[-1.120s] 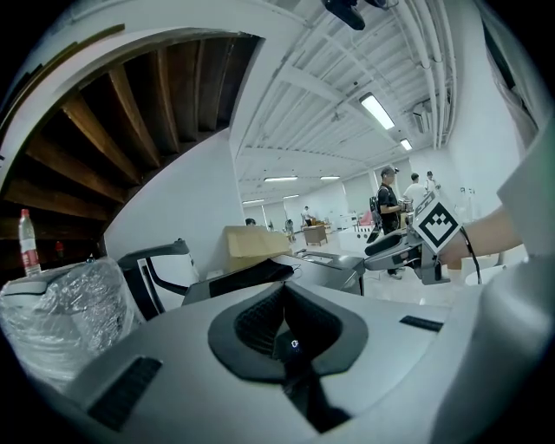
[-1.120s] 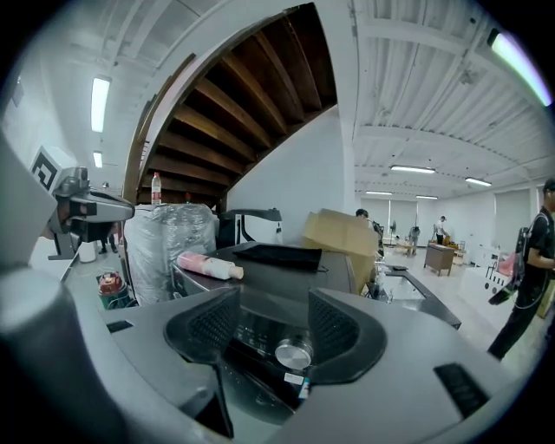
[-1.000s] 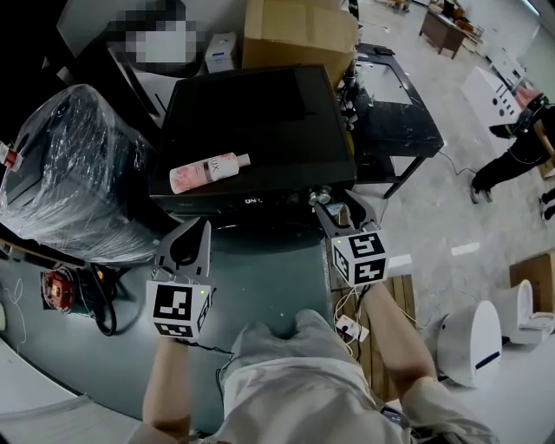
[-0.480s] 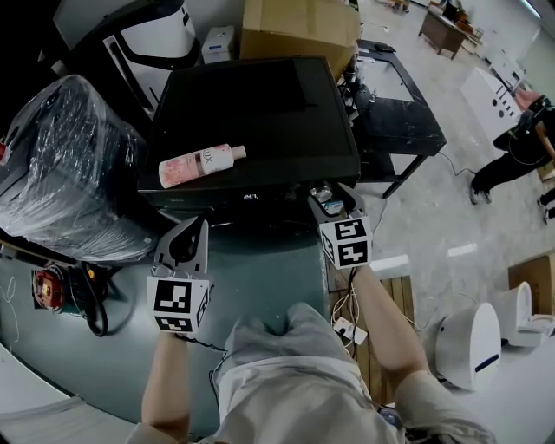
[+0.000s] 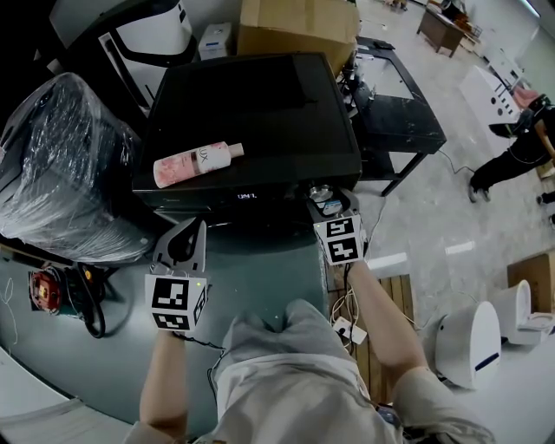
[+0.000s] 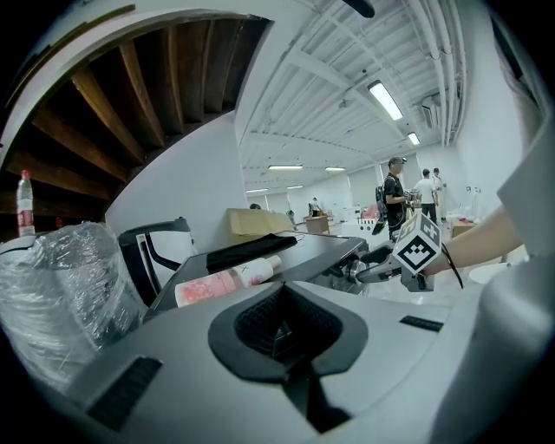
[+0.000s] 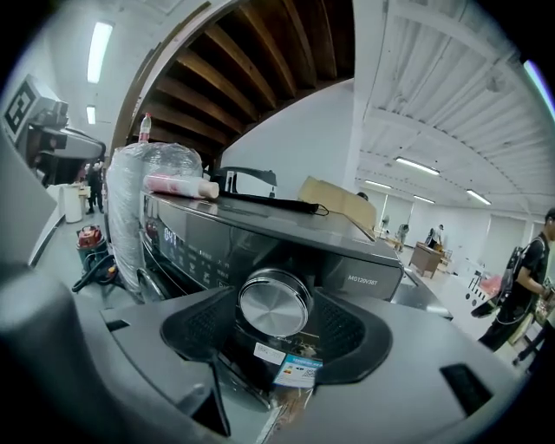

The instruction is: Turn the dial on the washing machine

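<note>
Two hand-held grippers were logged at the near front of the washing machine (image 5: 251, 113).

Head view: the black machine was seen from above, with a pink bottle (image 5: 198, 162) laid on its side on the left part of its top. A cardboard box (image 5: 295, 22) was noted beyond the far edge. A plastic-wrapped bulk (image 5: 56, 165) stood to the left and a black table (image 5: 399, 113) to the right. The dial (image 5: 322, 192) was located at the right end of the front panel (image 5: 251, 198). The right gripper (image 5: 329, 201) was held up to that dial, one jaw on either side of it. The left gripper (image 5: 186, 236) was held apart from the machine, near the left of its front, with nothing touched.

Left gripper view: the jaws were found drawn together, with only a dark seam between the pads and nothing held. The bottle and the machine's top were seen beyond, and the right gripper at the far right by the panel.

Right gripper view: the silver dial was framed between the two jaws, which were opening. A gap was observed on each side between pad and dial, so no grip was recorded. Printed labels (image 7: 290, 362) were noted just below the dial, and a lit display (image 7: 172, 238) further left on the panel.
</note>
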`<state>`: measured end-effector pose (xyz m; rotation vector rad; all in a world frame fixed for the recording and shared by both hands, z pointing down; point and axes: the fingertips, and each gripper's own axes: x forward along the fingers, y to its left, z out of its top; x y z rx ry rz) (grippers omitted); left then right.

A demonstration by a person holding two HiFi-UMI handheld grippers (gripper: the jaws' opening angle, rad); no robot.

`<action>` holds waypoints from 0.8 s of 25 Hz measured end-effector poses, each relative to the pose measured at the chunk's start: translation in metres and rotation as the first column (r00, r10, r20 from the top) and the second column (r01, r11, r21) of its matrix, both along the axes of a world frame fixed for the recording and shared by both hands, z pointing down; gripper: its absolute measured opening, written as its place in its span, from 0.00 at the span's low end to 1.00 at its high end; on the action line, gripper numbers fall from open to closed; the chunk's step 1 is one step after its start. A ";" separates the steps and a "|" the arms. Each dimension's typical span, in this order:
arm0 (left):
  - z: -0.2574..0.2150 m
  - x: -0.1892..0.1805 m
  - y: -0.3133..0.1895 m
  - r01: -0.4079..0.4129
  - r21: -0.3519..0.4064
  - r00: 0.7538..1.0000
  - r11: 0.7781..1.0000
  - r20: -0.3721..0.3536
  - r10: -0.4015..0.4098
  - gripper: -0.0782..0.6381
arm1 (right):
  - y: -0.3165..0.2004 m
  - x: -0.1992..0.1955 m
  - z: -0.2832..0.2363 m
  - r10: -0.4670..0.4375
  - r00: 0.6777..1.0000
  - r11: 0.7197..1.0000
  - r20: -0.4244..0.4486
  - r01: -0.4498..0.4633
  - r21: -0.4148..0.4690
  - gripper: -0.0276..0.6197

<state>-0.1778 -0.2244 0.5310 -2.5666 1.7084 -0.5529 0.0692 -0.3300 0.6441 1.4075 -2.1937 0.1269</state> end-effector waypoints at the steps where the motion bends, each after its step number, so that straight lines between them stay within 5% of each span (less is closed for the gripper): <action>1: 0.002 0.000 0.000 -0.001 -0.006 1.000 1.000 -0.001 0.001 0.14 | 0.000 -0.002 0.001 -0.001 1.000 1.000 -0.005 0.001 -0.003 0.49; 12: 0.013 0.002 -0.005 -0.021 -0.072 1.000 0.997 0.017 0.022 0.14 | -0.005 0.002 0.004 0.091 0.995 0.996 0.039 -0.091 -0.007 0.48; 20: 0.013 0.003 -0.004 -0.022 -0.086 1.000 0.996 0.018 0.024 0.14 | -0.006 0.011 0.007 0.152 0.945 0.988 0.288 -0.134 -0.081 0.48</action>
